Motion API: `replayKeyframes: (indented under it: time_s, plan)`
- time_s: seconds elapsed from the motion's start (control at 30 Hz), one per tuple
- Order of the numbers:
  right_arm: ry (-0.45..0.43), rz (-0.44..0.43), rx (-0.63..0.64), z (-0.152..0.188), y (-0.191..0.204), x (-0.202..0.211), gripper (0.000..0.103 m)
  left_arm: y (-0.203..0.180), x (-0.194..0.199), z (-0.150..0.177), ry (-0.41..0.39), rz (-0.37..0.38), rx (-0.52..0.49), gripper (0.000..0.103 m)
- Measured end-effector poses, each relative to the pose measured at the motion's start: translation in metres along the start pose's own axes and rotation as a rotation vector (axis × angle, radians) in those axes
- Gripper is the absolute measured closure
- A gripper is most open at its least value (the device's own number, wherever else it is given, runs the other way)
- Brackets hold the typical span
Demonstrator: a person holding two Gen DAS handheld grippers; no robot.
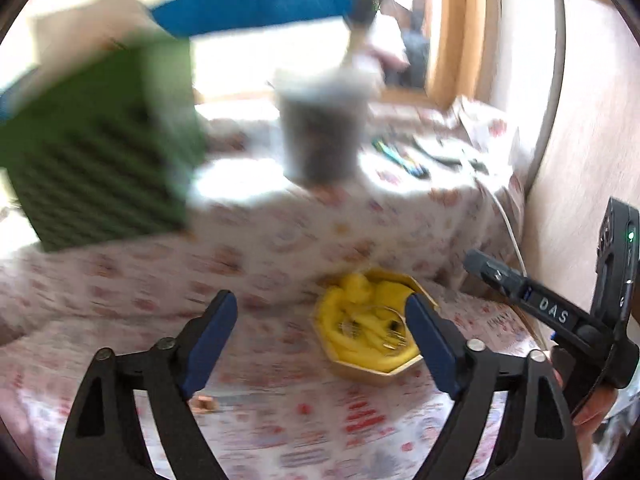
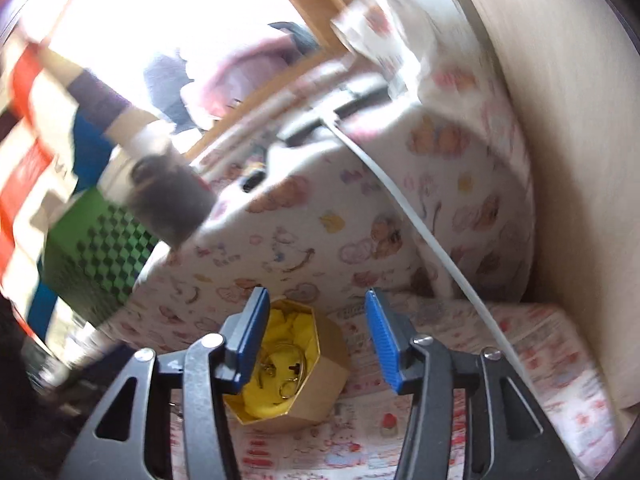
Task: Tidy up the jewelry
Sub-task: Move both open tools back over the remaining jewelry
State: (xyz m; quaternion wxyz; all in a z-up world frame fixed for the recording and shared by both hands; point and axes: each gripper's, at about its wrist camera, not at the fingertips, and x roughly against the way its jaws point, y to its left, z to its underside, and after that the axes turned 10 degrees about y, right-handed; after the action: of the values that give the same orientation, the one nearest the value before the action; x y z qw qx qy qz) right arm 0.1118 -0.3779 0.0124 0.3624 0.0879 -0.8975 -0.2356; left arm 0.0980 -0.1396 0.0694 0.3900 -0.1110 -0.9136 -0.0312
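From your left wrist camera, your left gripper (image 1: 322,322) has its blue-padded fingers (image 1: 210,342) spread wide, with nothing between them. They hover above the patterned cloth (image 1: 280,420) covering the counter. The octagonal gold jewelry box (image 1: 370,326) sits just ahead and a little right of centre, partly behind the right-hand finger. It stands open, lined with yellow fabric (image 1: 352,292), and a few thin metal pieces, rings or hoops, lie on the lining; the blur keeps you from telling them apart. A small coppery item (image 1: 204,404) lies on the cloth beside the left-hand finger. Farther back stand a green box (image 1: 104,148) and a dark cup (image 1: 320,128), both smeared. At the far right your right gripper (image 1: 480,266) comes into frame, too edge-on to judge.

From your right wrist camera, the right gripper (image 2: 316,340) has its fingers (image 2: 384,340) moderately apart and holding nothing. The jewelry box (image 2: 316,380) sits low on the cloth, half hidden by the left-hand finger, not between the pads. Gold rings (image 2: 286,372) rest on the yellow lining. A white cable (image 2: 420,216) runs down over a raised, cloth-draped surface behind the box, and the green box (image 2: 96,248) stands at left.
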Motion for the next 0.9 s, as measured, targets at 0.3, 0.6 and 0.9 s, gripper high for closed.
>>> replayKeyframes:
  time_s: [0.3,0.6,0.9]
  plan:
    - [-0.044,0.015,0.175,0.015,0.058,0.015,0.038,0.042,0.074,0.017,-0.214,-0.109,0.059,0.004]
    - [-0.096,0.037,0.315,0.038,0.092,0.022,0.024,0.065,0.093,0.045,-0.342,-0.185,0.063,0.000]
    - [-0.097,0.071,0.329,0.046,0.093,0.005,0.018,0.087,0.054,0.063,-0.269,-0.169,0.062,0.000]
